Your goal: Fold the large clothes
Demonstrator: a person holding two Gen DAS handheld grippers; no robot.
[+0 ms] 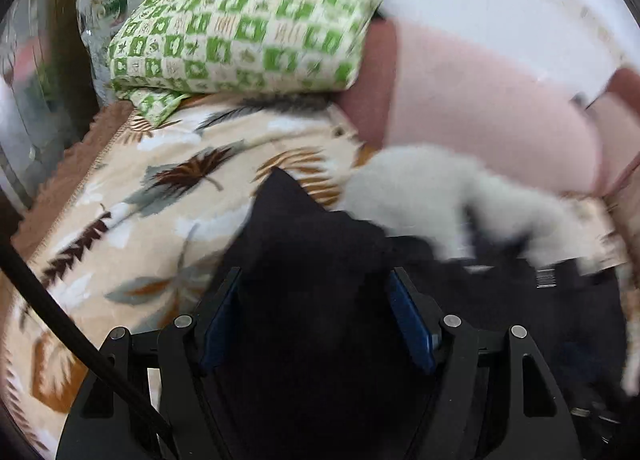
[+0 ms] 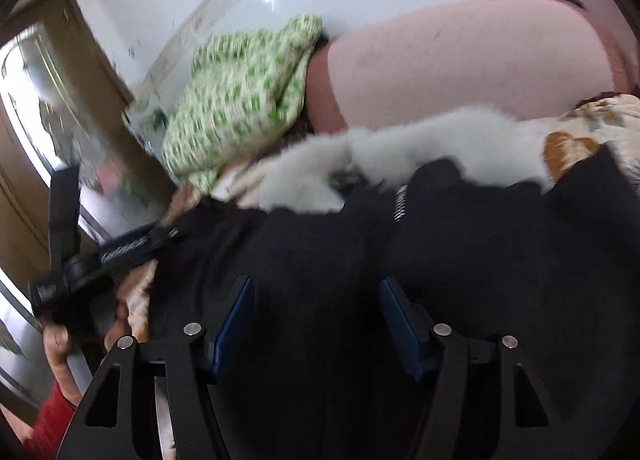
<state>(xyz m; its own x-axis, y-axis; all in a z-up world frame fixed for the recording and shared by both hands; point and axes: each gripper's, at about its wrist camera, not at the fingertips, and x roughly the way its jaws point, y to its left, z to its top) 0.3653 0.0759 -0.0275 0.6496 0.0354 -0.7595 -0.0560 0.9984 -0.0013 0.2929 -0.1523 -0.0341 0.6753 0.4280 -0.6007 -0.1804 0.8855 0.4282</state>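
A large black garment point(image 1: 312, 244) with a white fur collar point(image 1: 424, 196) lies on a leaf-patterned blanket point(image 1: 140, 188). In the left wrist view my left gripper point(image 1: 314, 280) stands wide apart with black cloth bunched between its blue pads point(image 1: 222, 324); whether it grips is unclear. In the right wrist view my right gripper point(image 2: 314, 292) is open over the black garment point(image 2: 480, 244), blue pads point(image 2: 234, 320) apart, fabric under them. The fur collar point(image 2: 420, 144) lies beyond. My left gripper point(image 2: 80, 260) shows at the left, held by a hand.
A green checked folded blanket point(image 1: 240, 28) sits at the back against a pink cushion point(image 1: 480, 108) and white wall. It also shows in the right wrist view point(image 2: 240, 100). A wooden door frame point(image 2: 92, 60) stands at the left. Both views are motion-blurred.
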